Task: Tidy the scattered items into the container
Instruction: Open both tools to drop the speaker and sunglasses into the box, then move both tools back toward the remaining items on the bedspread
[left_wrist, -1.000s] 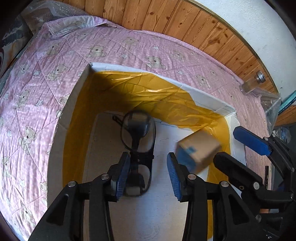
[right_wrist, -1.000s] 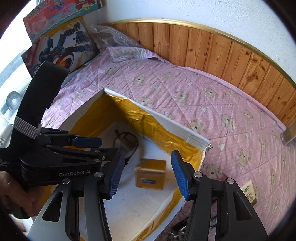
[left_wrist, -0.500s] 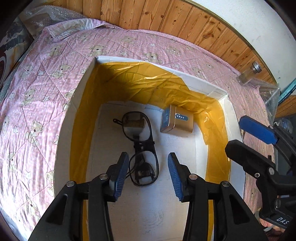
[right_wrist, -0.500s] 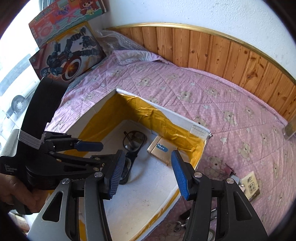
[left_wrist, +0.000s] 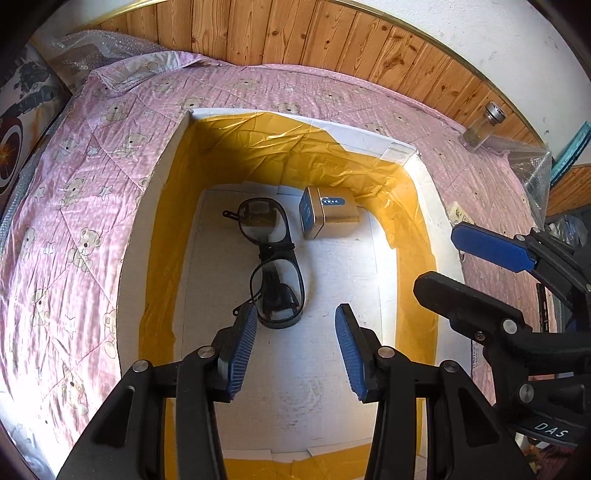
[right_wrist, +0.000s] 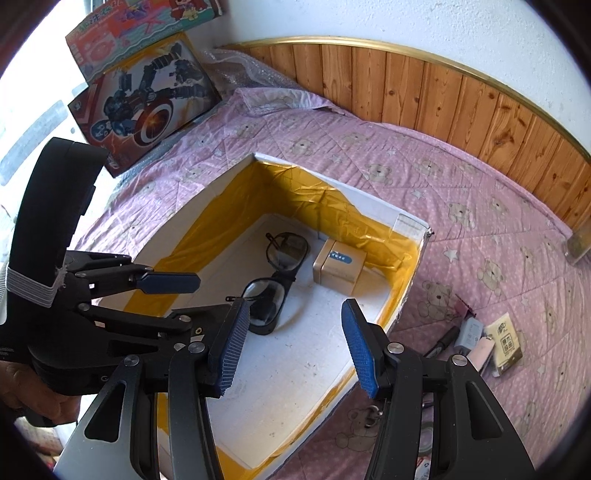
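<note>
A white box with yellow-taped inner walls (right_wrist: 408, 225) sits on a pink quilt printed with teddy bears (right_wrist: 461, 192). Inside lie black-framed glasses (right_wrist: 275, 277) and, just beside them, a small gold tin with a blue label (right_wrist: 338, 267). The right gripper (right_wrist: 291, 345) hangs over the box, jaws spread and empty; the left gripper (right_wrist: 181, 291) is likewise parted. Small packets (right_wrist: 508, 343) lie on the quilt outside.

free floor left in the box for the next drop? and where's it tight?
Free: the white floor of the box nearest both grippers, between the glasses and the near wall, plus the strip right of the glasses below the tin. Tight: the far end, where the tin sits beside the glasses' far lens against the yellow-taped wall.
</note>
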